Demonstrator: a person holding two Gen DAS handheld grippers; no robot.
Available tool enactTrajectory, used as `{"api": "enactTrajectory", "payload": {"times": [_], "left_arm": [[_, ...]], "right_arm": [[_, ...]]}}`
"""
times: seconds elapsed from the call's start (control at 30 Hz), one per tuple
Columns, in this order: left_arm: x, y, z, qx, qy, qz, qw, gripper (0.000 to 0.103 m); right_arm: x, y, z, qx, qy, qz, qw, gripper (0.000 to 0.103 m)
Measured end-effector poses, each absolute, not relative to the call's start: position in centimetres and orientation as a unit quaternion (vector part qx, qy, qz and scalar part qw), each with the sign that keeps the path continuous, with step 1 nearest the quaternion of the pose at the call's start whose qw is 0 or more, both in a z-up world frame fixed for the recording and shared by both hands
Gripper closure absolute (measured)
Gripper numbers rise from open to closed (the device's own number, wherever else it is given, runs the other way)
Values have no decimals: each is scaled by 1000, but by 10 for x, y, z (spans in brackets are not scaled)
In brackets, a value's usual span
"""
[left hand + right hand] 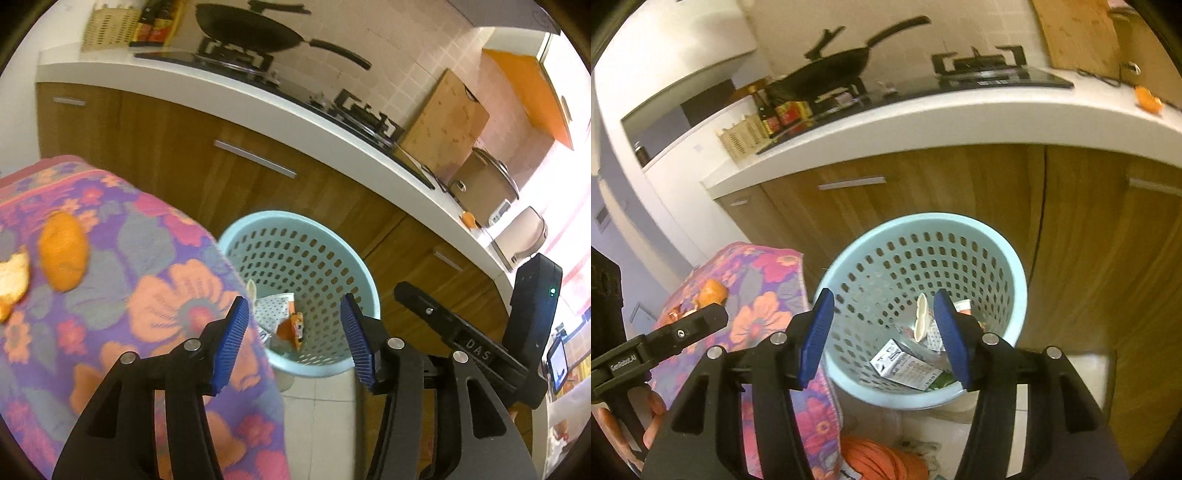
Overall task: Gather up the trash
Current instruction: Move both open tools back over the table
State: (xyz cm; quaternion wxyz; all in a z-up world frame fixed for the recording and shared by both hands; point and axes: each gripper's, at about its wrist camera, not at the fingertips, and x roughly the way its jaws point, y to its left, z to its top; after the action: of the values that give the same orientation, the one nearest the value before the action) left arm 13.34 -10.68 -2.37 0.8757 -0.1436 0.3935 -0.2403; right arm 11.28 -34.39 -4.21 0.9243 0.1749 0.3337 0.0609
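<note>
On the floral-covered table (155, 258), near its left edge, orange peel pieces (63, 251) are lying loose: light, soft, bendy, so pinching across a curled rim is looking best. Left tool (295, 325) is hanging wide, holding nothing. Right tool (882, 325) is gaping empty above the blue basket (1015, 273), already carrying cartons.

Your basket (1015, 273) at 12 o'clock: pale blue, punched with rows of dark holes. Carton (905, 365) inside: white and grey print. Cloth (155, 295) at 9 o'clock: purple with pink and orange flowers. Peel (63, 251) on it: orange. Your gripper pads (232, 343): ribbed blue on black arms. Cabinets (1089, 258) at 1 o'clock: brown woodgrain; worktop (960, 122) white.
</note>
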Motion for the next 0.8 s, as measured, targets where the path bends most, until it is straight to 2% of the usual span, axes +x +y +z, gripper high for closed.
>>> {"api": "enactTrajectory", "payload": {"times": [0.5,0.6,0.8], "left_arm": [[62,-20,-3,-180,335,-166,910,51],[49,-2,2,-180,321,-148,918,46],[30,36,7,-178,300,-110,931,46]], "right_arm": [[74,-305,-7,132,302,109,938,45],[72,-291,-6,121,303,117,938,44],[70,-250,-5,90,310,145,935,44]]}}
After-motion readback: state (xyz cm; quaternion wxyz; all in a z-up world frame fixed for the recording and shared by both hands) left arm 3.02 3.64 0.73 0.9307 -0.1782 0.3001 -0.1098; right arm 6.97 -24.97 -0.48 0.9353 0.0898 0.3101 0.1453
